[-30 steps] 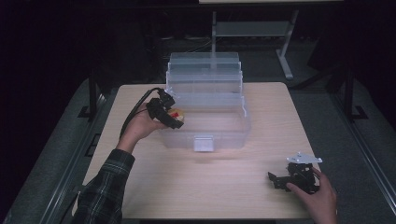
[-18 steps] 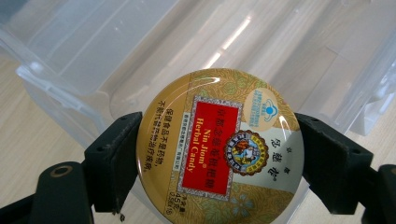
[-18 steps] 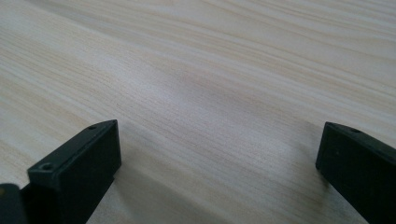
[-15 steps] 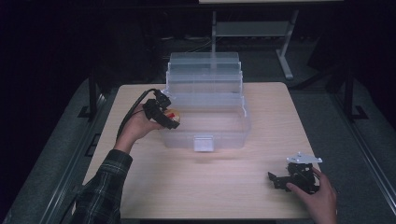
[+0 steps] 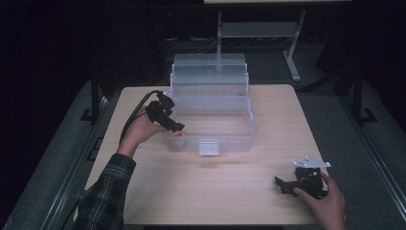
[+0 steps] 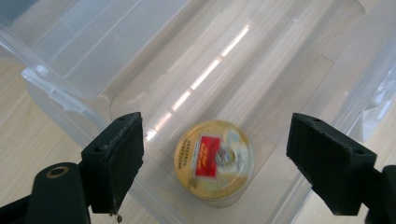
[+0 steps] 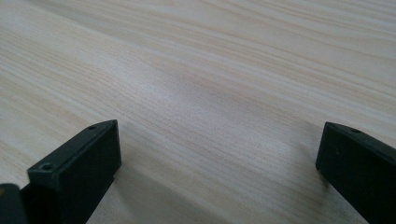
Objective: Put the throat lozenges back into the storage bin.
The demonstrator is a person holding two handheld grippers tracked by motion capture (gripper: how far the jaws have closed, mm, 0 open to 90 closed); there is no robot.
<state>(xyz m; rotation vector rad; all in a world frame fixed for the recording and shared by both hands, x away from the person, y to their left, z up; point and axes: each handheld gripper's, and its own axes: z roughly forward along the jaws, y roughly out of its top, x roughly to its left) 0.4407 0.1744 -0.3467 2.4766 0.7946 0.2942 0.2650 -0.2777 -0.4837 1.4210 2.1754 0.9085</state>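
One round tin (image 6: 214, 160) with a gold lid and red label lies on the floor of the clear plastic bin (image 5: 249, 120), apparently delivered. Left tongs (image 5: 176, 126) hang wide open above it, empty; right tongs (image 5: 282, 184) rest open, empty, on the worktop (image 5: 230, 187).

We see the high view dim, its surroundings almost black, with light falling from above onto the pale wooden counter (image 5: 215, 191). In the left gripper view, bright streaks of glare run across the clear plastic storage box (image 6: 261, 60), and the round gold tin (image 6: 214, 160) inside looks blurred. In the right gripper view, soft shadows lie on the wood grain beside the tongs.
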